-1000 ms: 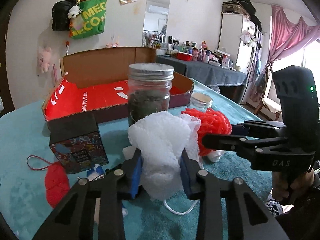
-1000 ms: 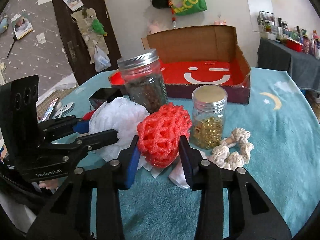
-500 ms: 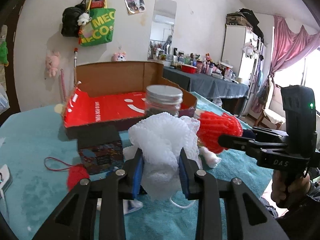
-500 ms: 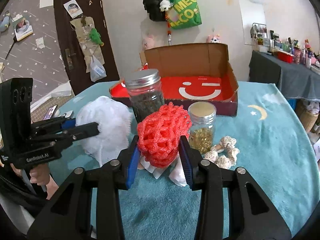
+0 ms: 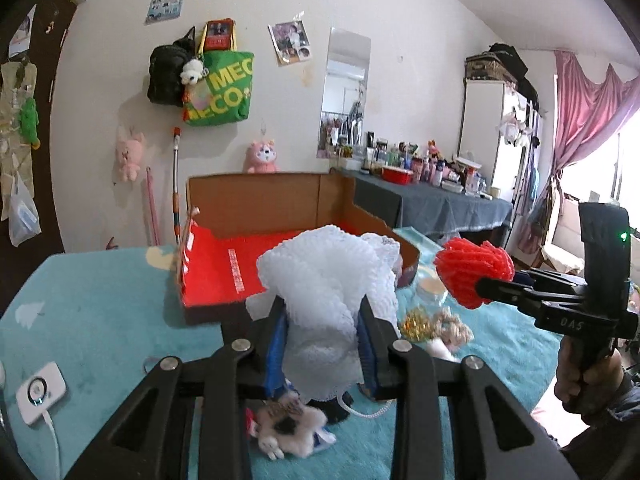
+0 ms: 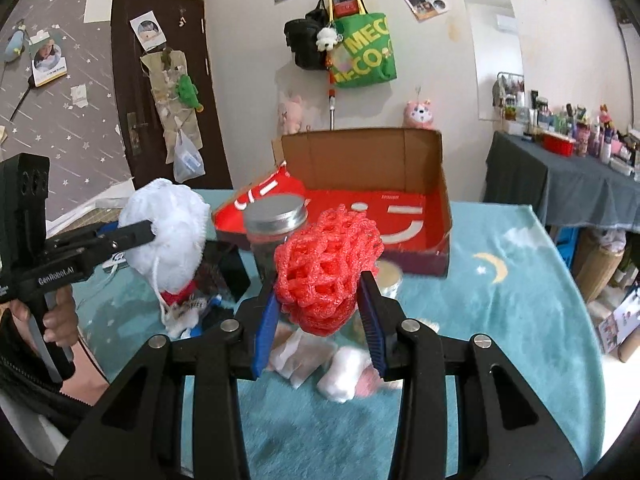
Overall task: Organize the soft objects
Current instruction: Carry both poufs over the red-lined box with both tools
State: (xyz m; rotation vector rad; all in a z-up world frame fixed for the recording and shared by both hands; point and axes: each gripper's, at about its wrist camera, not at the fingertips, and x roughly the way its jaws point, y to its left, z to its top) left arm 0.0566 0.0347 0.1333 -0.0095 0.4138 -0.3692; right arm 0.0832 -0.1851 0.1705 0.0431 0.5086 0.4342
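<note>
My left gripper (image 5: 322,316) is shut on a white foam net (image 5: 328,276) and holds it in the air above the table; it also shows in the right wrist view (image 6: 166,236). My right gripper (image 6: 318,300) is shut on a red foam net (image 6: 326,260), also lifted; it also shows in the left wrist view (image 5: 472,270) at the right. An open cardboard box (image 5: 256,204) with a red inside stands on the table just beyond both nets, and shows in the right wrist view (image 6: 400,168).
Below lie a silver-lidded jar (image 6: 276,220), a second jar (image 5: 430,288), a knotted rope toy (image 5: 452,328), a small plush (image 5: 288,428), white pads (image 6: 304,356) and a black box (image 6: 220,268). A white device (image 5: 40,388) lies at the left on the teal tablecloth (image 5: 88,320).
Both grippers have risen from the table with their nets and moved toward the box. The jars and the small items now lie lower in both views.
</note>
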